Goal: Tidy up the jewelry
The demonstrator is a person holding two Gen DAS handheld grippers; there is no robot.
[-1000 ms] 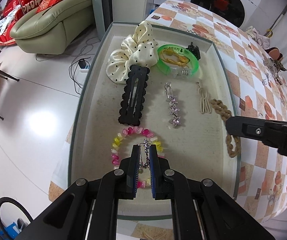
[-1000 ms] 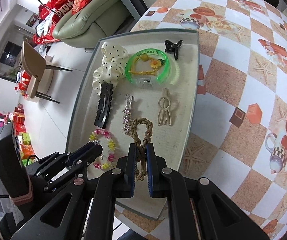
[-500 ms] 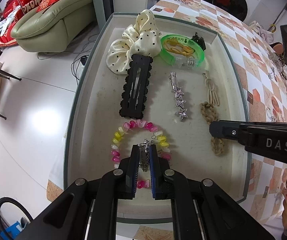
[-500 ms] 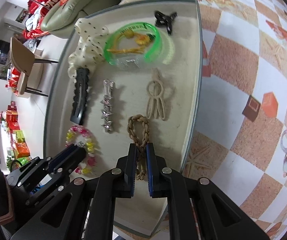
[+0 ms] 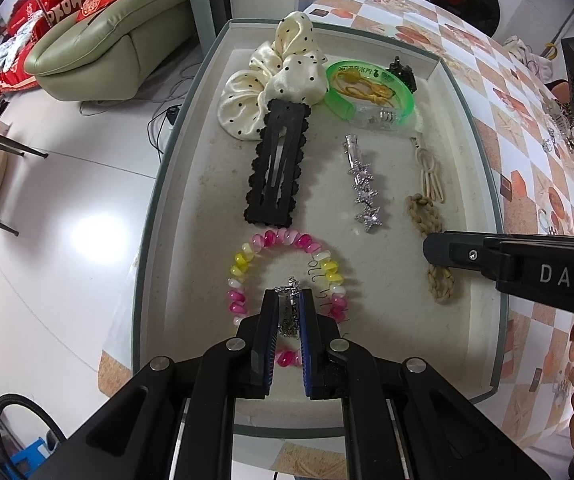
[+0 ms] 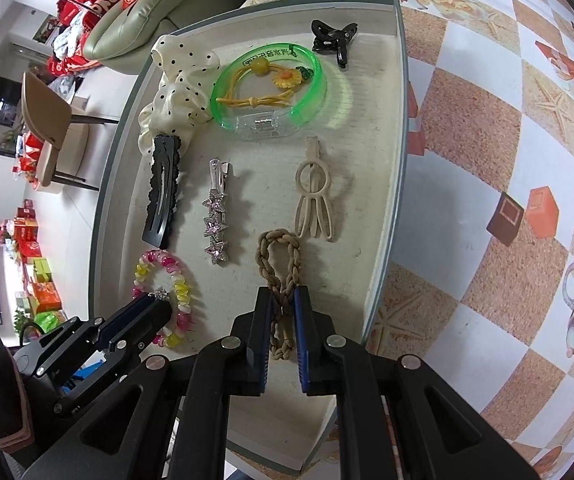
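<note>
A shallow grey-rimmed tray point(image 5: 159, 200) point(image 6: 401, 160) holds hair pieces and jewellery. My left gripper point(image 5: 289, 300) points down at the tray's near end and is shut on a small silver chain piece point(image 5: 287, 316). That piece hangs over a pink, yellow and white beaded bracelet point(image 5: 283, 238) point(image 6: 163, 258). My right gripper point(image 6: 284, 300) stands beside it, near the tray's right rim. A brown braided hair tie point(image 6: 279, 248) point(image 5: 423, 212) lies flat on the tray floor and runs between its pads. The jaws are starting to open, and the pads still touch the braid.
Further up the tray lie a dotted cream scrunchie point(image 5: 271, 80), a black snap clip point(image 5: 277, 168), a silver star clip point(image 5: 363, 188), a beige clip point(image 6: 313, 196), a green bangle point(image 6: 271, 80) and a black claw clip point(image 6: 333, 38). The checked tablecloth point(image 6: 487, 160) spreads right; the floor drops off left.
My right gripper has come down with the braided tie, which now lies along the tray floor. The left gripper has hardly moved and keeps its hold on the silver chain piece.
</note>
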